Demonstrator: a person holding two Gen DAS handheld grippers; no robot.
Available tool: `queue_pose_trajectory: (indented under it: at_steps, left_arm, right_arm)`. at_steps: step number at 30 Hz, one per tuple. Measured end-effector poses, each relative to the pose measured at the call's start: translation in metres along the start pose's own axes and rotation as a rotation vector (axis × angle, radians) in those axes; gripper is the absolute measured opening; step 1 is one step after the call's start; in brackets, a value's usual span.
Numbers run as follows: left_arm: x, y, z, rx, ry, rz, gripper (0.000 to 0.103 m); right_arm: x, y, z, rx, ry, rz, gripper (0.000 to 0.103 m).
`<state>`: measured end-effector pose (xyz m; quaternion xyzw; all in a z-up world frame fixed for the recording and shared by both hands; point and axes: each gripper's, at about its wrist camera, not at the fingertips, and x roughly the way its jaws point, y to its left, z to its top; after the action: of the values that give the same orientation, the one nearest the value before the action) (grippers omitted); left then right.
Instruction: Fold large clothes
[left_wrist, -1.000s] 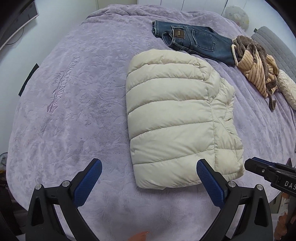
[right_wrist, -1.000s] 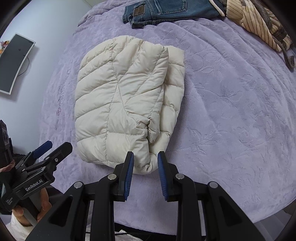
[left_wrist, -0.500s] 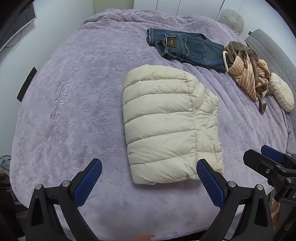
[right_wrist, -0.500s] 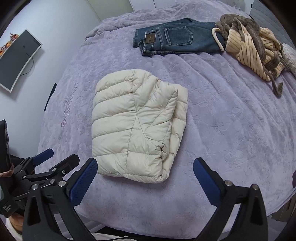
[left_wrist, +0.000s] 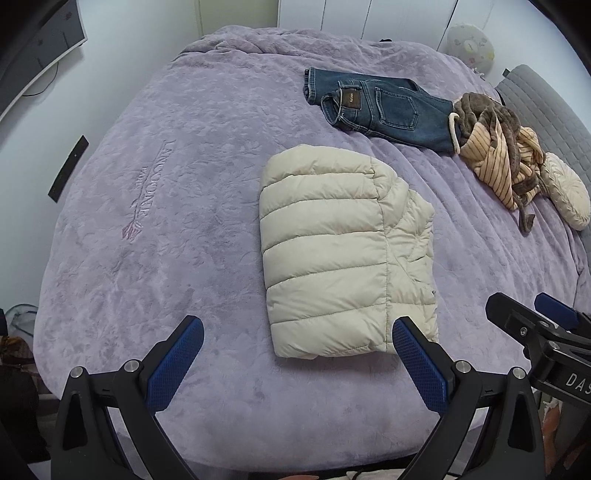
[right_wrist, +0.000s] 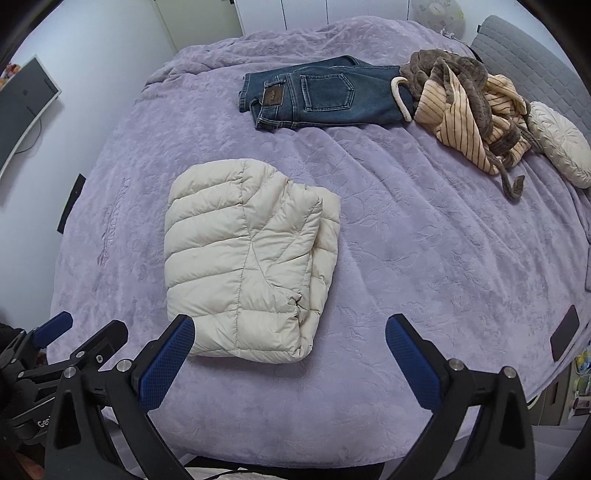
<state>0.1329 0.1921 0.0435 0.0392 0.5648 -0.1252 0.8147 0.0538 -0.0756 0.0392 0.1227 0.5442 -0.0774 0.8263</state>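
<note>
Cream puffer jacket (left_wrist: 343, 254), folded, frame centre on purple bedspread (left_wrist: 166, 206). Left gripper (left_wrist: 297, 349) and right gripper (right_wrist: 290, 347): both released, empty, lower frame.

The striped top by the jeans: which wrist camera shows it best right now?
The right wrist view: the striped top sits larger and nearer centre, stripes and brown trim clear beside the jeans. The left wrist view shows it smaller, squeezed toward the right edge.

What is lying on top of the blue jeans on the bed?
The brown and striped garment overlaps one end of the jeans, with a white cord across the denim. That end of the jeans is covered; the rest lies bare.
</note>
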Motion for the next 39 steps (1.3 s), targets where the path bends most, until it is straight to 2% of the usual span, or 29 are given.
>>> queue_pose_trajectory:
  at_steps: [39]
  left_arm:
    - [0.0011, -0.0016, 0.0053, -0.002, 0.006, 0.063, 0.102]
  right_arm:
    - [0.0040, -0.0029, 0.0004, 0.036, 0.027, 0.002, 0.103]
